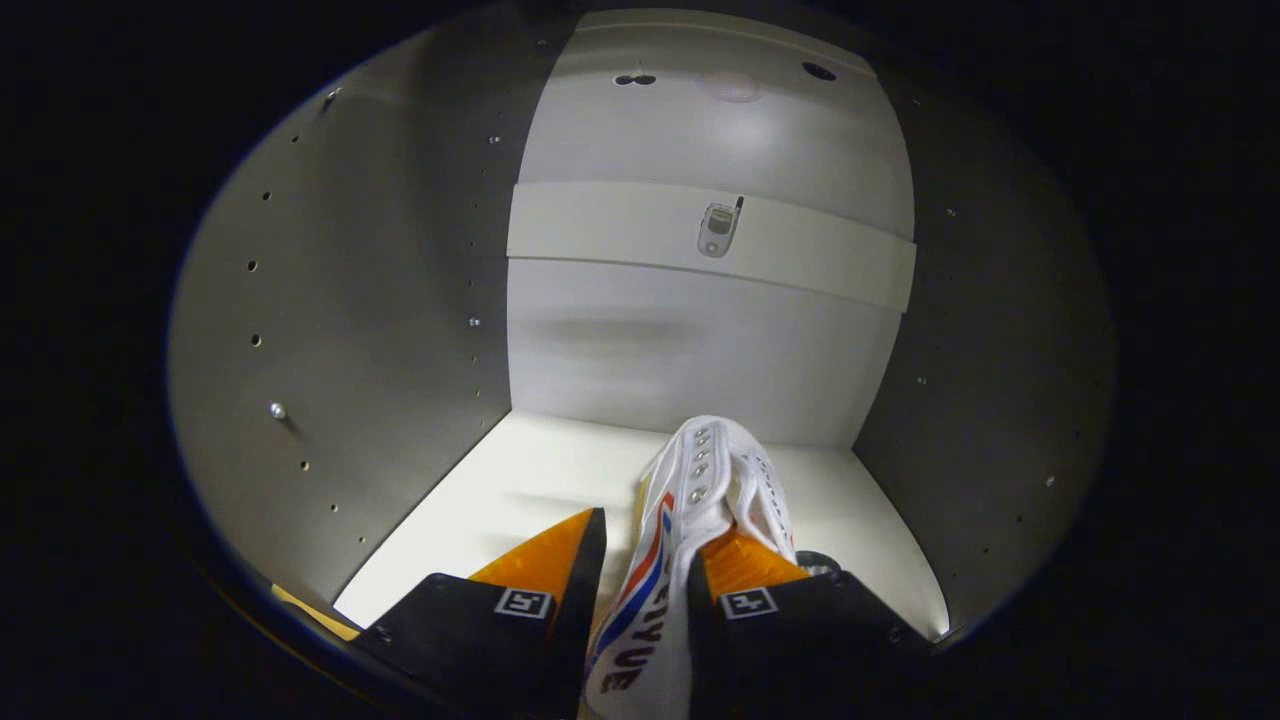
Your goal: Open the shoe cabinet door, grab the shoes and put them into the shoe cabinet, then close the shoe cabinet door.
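1. My gripper [645,560] reaches into the open shoe cabinet [380,300], its two fingers [560,560] aimed at the rear panel [700,360].
2. A white sneaker [700,480] is between my fingers, and both of them press on its sides, so I am clamped onto it.
3. The sneaker's long axis runs along my fingers, from 6 o'clock near me toward 12 o'clock at the back of the cabinet.
4. It lies turned on its side: I see a row of metal eyelets [700,462] facing up and a red and blue stripe [645,580] down the side nearest my left finger.
5. Which end is the toe I cannot tell; the far end sticks out just beyond my fingertips and stops short of the rear panel.
6. Below the sneaker is the pale cabinet floor [520,490]; whether it touches the floor I cannot tell.
7. The grey side walls stand at 9 and 3 o'clock, each dotted with rows of shelf-pin holes [255,340].
8. A pale horizontal rail [600,230] crosses the rear panel toward 12 o'clock, and a small metal bracket [718,230] sits on it, well beyond the sneaker.
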`<state>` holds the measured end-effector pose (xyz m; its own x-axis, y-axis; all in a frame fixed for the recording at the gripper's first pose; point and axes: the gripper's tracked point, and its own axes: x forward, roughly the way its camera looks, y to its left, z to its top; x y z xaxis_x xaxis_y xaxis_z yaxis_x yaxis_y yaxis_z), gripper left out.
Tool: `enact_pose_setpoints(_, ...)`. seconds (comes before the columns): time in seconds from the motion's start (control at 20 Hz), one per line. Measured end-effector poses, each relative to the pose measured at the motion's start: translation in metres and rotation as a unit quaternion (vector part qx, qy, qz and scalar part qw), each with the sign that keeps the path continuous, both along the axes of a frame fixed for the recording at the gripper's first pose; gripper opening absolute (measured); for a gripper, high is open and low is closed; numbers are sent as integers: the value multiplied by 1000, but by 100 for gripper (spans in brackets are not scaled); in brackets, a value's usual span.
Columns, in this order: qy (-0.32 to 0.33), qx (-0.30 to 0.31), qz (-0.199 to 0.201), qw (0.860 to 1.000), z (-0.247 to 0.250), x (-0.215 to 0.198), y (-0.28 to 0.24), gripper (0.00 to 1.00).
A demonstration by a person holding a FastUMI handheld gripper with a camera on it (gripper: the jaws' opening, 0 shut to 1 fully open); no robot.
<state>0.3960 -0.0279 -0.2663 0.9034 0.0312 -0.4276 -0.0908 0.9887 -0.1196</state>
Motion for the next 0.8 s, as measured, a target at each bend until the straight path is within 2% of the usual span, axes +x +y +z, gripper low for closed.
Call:
enact_pose_setpoints(0.1, 5, 8, -3, 1000, 0, -5, 3, 58)
enact_pose_setpoints(0.15, 7, 10, -8, 1000, 2, -8, 1, 69)
enact_pose_setpoints(0.25, -6, 19, -9, 1000, 13, -15, 6, 78)
enact_pose_setpoints(0.4, -16, 12, -17, 1000, 24, -25, 4, 82)
enact_pose_setpoints(0.45, -12, 13, -21, 1000, 25, -30, 3, 89)
enact_pose_setpoints(0.55, -20, 17, -33, 999, 33, -37, -3, 95)
enact_pose_setpoints(0.8, -34, 41, -63, 997, 55, -65, -15, 98)
